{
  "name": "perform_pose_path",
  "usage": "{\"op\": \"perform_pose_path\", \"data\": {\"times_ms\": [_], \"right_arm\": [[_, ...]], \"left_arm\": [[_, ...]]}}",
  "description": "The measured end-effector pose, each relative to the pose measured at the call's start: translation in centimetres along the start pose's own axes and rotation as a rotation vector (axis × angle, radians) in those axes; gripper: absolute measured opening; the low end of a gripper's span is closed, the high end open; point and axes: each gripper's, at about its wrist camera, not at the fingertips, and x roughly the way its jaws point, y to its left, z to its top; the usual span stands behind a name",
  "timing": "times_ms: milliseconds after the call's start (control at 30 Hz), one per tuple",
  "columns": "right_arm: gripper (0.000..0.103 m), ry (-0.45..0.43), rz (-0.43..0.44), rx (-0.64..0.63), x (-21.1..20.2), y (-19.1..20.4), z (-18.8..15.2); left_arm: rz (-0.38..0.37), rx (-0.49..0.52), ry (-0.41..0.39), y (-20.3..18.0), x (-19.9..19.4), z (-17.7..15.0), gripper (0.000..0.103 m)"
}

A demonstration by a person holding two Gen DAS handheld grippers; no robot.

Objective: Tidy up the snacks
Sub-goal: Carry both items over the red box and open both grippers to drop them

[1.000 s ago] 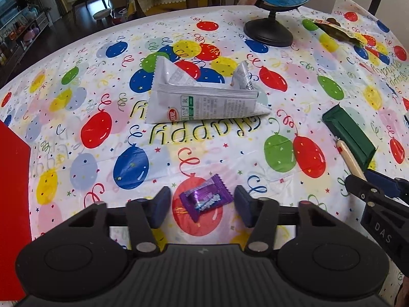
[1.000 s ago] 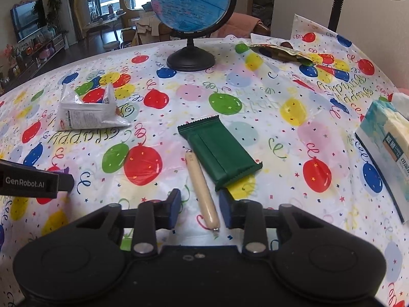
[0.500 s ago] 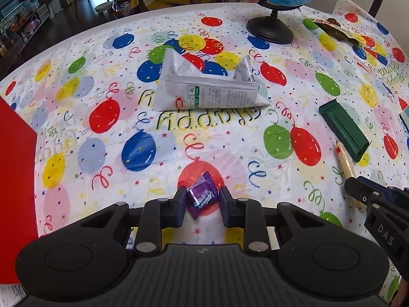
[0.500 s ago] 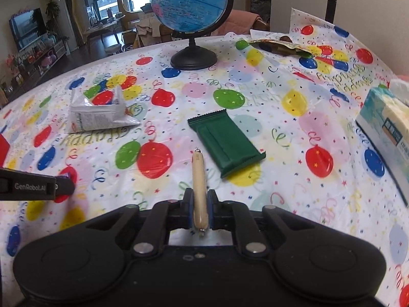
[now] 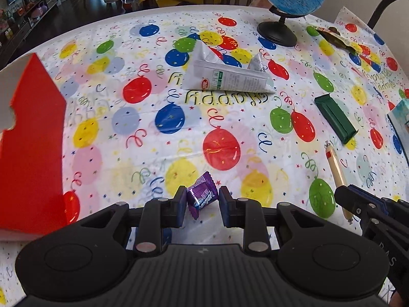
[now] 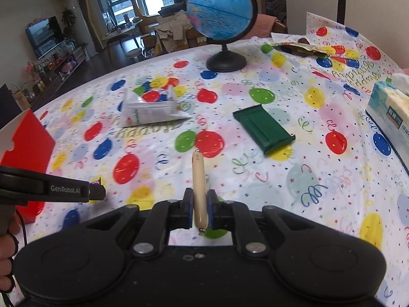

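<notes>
My left gripper pinches the purple candy while my right gripper clamps the sausage stick above the balloon tablecloth.

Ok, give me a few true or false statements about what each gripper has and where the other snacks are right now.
1. The left gripper holds a purple candy. True.
2. The right gripper is open and holds nothing. False: it is shut on the sausage stick.
3. The green bar lies flat on the tablecloth. True.
4. The globe lies tipped over. False: it stands upright on its base.
</notes>
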Motion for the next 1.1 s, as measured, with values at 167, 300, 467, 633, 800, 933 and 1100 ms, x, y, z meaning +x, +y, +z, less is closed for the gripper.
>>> {"op": "perform_pose_path", "data": {"times_ms": [167, 300, 467, 633, 800, 933, 1100], "right_arm": [[0.009, -0.024, 0.013, -0.013, -2.1, 2.0, -0.3], [0.009, -0.051, 0.029, -0.023, -3.8, 3.9, -0.3], [0.009, -0.082, 0.047, -0.041, -5.7, 6.6, -0.2], [0.009, -0.121, 0.064, -0.074, -7.5, 9.6, -0.1], [0.009, -0.156, 0.089, -0.115, -8.8, 12.8, 0.2], [0.009, -0.181, 0.115, -0.148, -9.7, 15.6, 0.4], [0.009, -0.201, 0.144, -0.187, -10.2, 18.8, 0.7]], "left_arm": [[-0.006, -0.021, -0.022, 1.8, -2.4, -0.9, 0.026], [-0.008, -0.037, -0.047, 3.4, -4.4, -1.4, 0.026], [-0.014, -0.052, -0.086, 5.6, -7.2, -1.8, 0.026], [-0.022, -0.063, -0.136, 7.6, -10.0, -2.2, 0.026], [-0.019, -0.077, -0.183, 10.1, -12.5, -2.6, 0.026], [-0.010, -0.094, -0.216, 12.2, -14.2, -2.9, 0.026], [0.001, -0.117, -0.254, 14.9, -16.0, -3.0, 0.026]]}}
